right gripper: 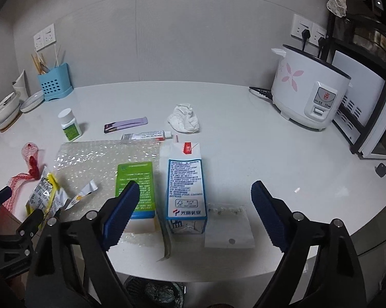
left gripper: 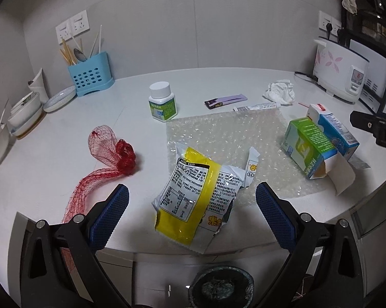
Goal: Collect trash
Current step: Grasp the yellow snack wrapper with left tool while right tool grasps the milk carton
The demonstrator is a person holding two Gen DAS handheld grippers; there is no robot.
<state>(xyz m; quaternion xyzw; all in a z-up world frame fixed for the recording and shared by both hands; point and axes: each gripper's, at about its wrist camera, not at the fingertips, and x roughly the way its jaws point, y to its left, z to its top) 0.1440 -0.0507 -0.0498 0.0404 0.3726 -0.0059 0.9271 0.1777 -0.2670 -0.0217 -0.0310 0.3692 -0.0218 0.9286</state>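
both tongs released, nothing held. left gripper (left gripper: 192, 200) straddling yellow wrapper (left gripper: 193, 200) at counter (left gripper: 218, 87) edge, 6 o'clock; right gripper (right gripper: 195, 199) around blue carton (right gripper: 185, 187), green box (right gripper: 136, 187) touching at 9 o'clock. best pinch wrapper mid-body, square carton between pads, avoid snagging bubble wrap (right gripper: 103, 156), then drop into bin (left gripper: 220, 286) below.

the blue-and-white carton (right gripper: 185, 192), lying between the right fingers (right gripper: 123, 210), carries blocks of small blue print too fine to read, and near its bottom edge a red-and-blue logo beside large chinese characters that cannot be made out with certainty. the yellow snack wrapper (left gripper: 193, 200), between the left fingers (left gripper: 275, 215), bears a black-framed table of tiny text, unreadable. the green box (right gripper: 136, 187) and the white bottle's green label (left gripper: 164, 109) show print too small to read.
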